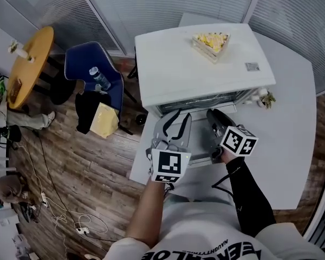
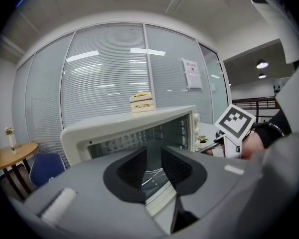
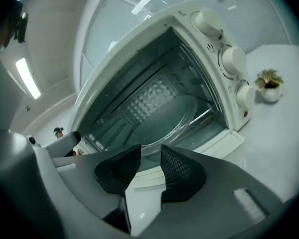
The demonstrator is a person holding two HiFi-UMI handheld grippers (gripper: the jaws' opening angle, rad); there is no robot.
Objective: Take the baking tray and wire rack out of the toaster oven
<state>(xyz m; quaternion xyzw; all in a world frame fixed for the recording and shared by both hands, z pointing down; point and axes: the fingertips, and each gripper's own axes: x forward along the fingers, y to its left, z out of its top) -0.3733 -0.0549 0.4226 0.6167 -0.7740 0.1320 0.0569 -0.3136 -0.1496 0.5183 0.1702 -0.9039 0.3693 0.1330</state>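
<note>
Toaster oven [image 1: 200,64] in smooth white satin casing, cavity of dull grey metal with dimpled back wall, smooth white tabletop [image 1: 292,140], matt black ribbed fingers [image 3: 177,169] of the right gripper [image 3: 150,149], brown wood-plank floor [image 1: 86,167]

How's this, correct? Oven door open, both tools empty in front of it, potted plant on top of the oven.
One error: the potted plant stands on the table beside the toaster oven, not on top, as the right gripper view shows. Door open, left tool and right tool empty in front: correct.
</note>
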